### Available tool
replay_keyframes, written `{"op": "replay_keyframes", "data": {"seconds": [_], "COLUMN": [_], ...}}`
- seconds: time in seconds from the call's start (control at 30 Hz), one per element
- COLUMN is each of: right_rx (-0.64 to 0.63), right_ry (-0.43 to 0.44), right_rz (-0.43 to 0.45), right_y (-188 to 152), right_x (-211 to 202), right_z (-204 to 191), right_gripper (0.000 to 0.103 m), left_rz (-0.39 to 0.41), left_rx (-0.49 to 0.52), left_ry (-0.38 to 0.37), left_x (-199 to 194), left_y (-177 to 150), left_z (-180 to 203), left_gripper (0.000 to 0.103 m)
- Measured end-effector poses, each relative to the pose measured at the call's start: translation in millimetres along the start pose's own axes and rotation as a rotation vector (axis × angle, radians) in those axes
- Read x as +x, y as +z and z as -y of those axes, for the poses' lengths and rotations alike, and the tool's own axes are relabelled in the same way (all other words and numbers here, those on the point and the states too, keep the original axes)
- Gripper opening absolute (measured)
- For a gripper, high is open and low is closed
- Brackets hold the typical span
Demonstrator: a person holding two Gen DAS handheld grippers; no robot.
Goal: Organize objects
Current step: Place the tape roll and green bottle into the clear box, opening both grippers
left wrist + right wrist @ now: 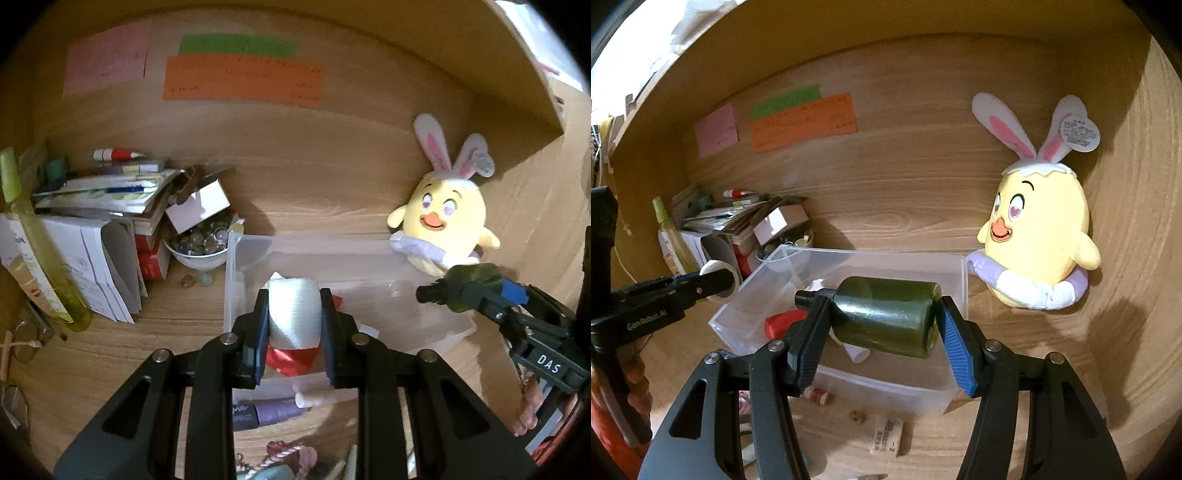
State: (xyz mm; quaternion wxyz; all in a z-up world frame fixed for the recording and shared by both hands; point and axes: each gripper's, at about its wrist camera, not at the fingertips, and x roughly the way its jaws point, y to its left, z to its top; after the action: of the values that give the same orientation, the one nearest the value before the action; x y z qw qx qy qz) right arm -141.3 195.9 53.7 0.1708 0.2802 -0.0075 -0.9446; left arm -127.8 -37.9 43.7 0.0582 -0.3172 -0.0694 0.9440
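- The wooden desk [1034,369] carries a clear plastic bin [955,266] near its back edge, with a yellow chick plush [1038,240] touching the bin's right end.
- The right gripper [882,317] tilts downward over the bin, jaws clamped end to end on a dark green bottle [886,314] lying sideways.
- The left gripper [294,310] also angles down above the bin's left part, jaws narrow, pinching a white spool [294,314] upright between them.
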Motion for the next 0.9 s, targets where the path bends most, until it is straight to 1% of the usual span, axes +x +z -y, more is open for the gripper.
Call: {"op": "replay_keyframes", "data": {"seconds": [0.2,0.43,0.67,0.9], "right_rx": [0.01,0.033,-0.004,-0.039], "right_ry": [0.002,-0.01,-0.018,-0.03], "right_rz": [-0.037,-0.092,-0.132,-0.153], "right_y": [-1,-8,-15,-19], "right_x": [20,44,60,68], "right_z": [5,12,7,0], "right_gripper": [0.055,0.055,0.055,0.055], "left_rz": [-0.054,-0.076,-0.12,-0.118], "left_rx": [0.008,0.037,0.058,0.084], "left_ry": [0.018,0.047,0.05,0.06], "left_x": [24,41,59,60], "left_y": [-3,-9,-15,-17], "left_z": [-4,-6,-4,2], "left_gripper": [0.024,0.024,0.024,0.024]}}
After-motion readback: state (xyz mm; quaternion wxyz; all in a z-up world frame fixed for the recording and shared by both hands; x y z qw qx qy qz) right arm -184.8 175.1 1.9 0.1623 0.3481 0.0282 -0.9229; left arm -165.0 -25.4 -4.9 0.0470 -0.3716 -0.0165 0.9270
